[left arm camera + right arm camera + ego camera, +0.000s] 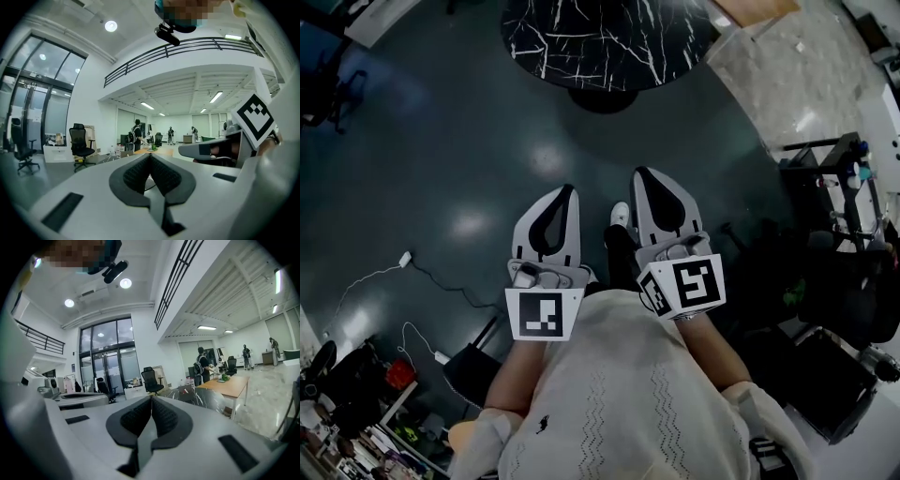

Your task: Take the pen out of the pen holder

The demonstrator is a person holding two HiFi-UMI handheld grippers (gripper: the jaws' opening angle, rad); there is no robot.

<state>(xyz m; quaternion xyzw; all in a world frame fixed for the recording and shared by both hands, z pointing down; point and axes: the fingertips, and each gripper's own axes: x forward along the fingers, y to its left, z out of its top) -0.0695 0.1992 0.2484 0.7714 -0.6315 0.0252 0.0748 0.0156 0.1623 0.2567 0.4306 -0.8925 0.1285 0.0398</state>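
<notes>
No pen and no pen holder show in any view. I hold both grippers close to my chest, above the dark floor. My left gripper is shut, its jaws pressed together with nothing between them; in the left gripper view its tips meet and point across an open office hall. My right gripper is likewise shut and holds nothing; its tips meet in the right gripper view. The two grippers sit side by side, a shoe's width apart.
A round black marble table stands ahead on a pedestal. Cables and a power strip lie on the floor at left. Black equipment and a chair crowd the right. A wooden desk, office chairs and people stand far off.
</notes>
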